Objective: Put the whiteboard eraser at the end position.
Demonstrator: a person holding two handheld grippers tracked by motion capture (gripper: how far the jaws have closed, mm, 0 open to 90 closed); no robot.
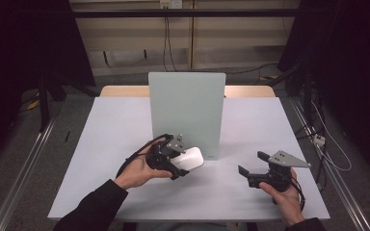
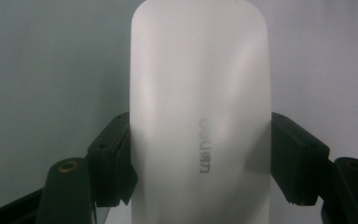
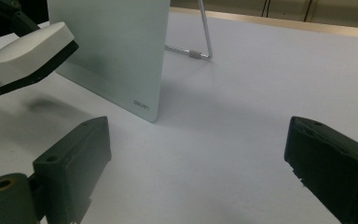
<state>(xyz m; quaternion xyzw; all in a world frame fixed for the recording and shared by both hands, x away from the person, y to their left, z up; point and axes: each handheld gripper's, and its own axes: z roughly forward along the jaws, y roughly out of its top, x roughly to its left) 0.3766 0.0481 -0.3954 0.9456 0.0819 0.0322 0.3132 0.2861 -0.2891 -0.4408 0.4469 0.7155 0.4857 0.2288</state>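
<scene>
Already the left gripper (image 1: 182, 166) is clamping the white eraser (image 1: 190, 158) between its fingers, just before the standing board (image 1: 187, 110); wiping is yet undone, while the right gripper (image 1: 248, 169) is gaping empty.

A pale green board (image 1: 187, 113) stands upright at the middle of the bench (image 1: 101, 139), nearer its far edge, propped from behind by a thin wire stand (image 3: 204, 39). Small print marks its lower corner. Beyond the far edge, cables (image 1: 167, 43) hang down a beige wall.
</scene>
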